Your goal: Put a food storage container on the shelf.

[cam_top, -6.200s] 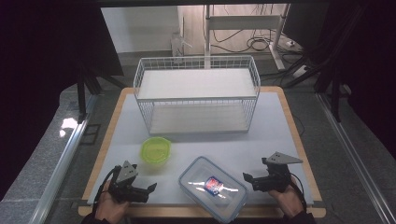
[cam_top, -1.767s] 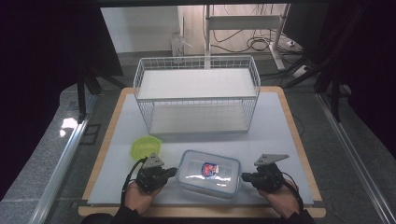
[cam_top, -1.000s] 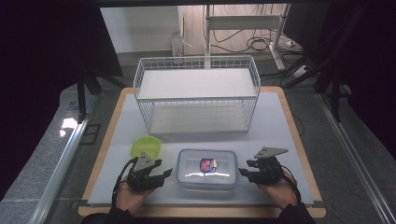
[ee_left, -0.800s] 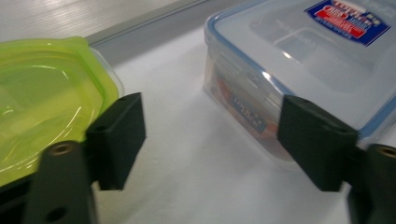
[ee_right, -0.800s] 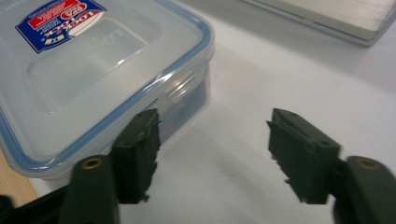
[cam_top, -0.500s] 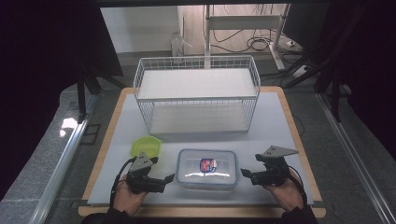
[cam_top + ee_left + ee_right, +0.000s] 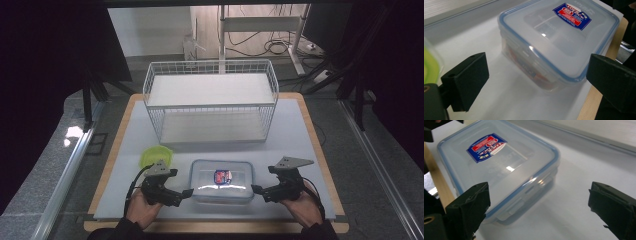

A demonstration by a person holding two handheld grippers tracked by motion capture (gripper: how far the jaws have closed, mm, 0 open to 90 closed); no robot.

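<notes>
The clear lidded container (image 7: 221, 181) sits at the near middle of the counter (image 7: 300, 125), at about 6 o'clock from the wire basket (image 7: 210, 100). The left gripper (image 7: 184, 194) points at its 9 o'clock end and the right gripper (image 7: 256, 189) at its 3 o'clock end. Both sets of jaws have just been opening and now stand spread wide, with nothing pinched between them; each gripper view shows the container's end lying ahead of the gap, apart from the pads.

The likely trouble is an uneven grip. If one side closes sooner or higher than the other, the smooth plastic wall could slip and the container swing round on the counter. A bite on the lid's latch flap rather than the body might pop that latch. The near edge of the counter lies close at 6 o'clock, so a shove that way could tip the container off. The green lid (image 7: 155, 155), just beside the left gripper at 11 o'clock, could get knocked by the hand.
</notes>
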